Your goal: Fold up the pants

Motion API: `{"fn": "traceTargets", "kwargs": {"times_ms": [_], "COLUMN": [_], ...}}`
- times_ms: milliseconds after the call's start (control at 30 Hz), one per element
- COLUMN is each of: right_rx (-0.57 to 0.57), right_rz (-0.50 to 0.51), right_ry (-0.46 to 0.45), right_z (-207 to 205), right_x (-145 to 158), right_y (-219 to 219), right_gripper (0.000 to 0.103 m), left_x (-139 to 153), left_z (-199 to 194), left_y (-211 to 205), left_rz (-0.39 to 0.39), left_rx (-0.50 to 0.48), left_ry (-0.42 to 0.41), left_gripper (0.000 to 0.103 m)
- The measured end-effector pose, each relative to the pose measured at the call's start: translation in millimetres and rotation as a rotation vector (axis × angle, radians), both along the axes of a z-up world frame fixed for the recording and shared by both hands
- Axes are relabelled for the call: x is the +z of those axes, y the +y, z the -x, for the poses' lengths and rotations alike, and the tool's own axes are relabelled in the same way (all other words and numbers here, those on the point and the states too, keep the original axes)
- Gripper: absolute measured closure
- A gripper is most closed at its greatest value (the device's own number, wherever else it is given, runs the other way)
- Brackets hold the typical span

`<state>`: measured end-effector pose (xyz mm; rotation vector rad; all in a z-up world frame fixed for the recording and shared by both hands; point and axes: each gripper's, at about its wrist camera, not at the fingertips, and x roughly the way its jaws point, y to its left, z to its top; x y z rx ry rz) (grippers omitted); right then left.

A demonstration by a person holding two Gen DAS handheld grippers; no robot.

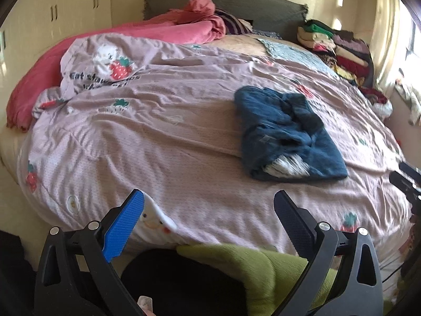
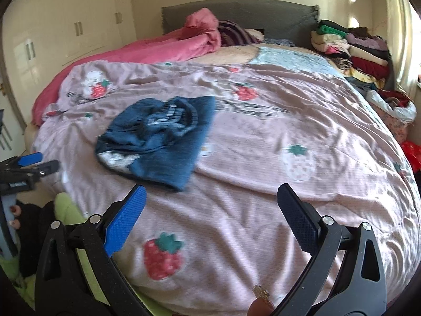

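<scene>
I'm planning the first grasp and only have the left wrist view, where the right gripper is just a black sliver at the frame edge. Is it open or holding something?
Observer: The right gripper is open and empty, above the pink strawberry-print bedspread, short of the crumpled dark blue pants.
Operator: Which side of it are the pants?
Observer: Ahead and to its left; their gathered waistband lies at the far end.
Operator: Anything right of the bed?
Observer: A red item, probably a plastic bag, sits beside the bed's right edge.
</scene>
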<state>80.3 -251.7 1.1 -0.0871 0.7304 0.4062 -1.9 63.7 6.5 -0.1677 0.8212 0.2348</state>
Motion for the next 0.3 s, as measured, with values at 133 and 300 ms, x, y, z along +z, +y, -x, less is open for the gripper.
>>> {"fn": "traceTargets", "kwargs": {"times_ms": [133,300], "right_rx": [-0.129,-0.383], "right_rz": [-0.006,0.076], "right_ry": [-0.001,0.013], "right_z": [-37,-112], "right_x": [-3,-15], "right_y": [-54,-155], "right_gripper": [0.009,0.009], "left_x": [-10,-24], "left_z": [-31,-104], "left_y": [48,133], "left_rz": [-0.015,-0.1], "left_rx": [0.097,0.208], "left_ry": [0.051,0.11], "left_gripper": [0.004,0.005]}}
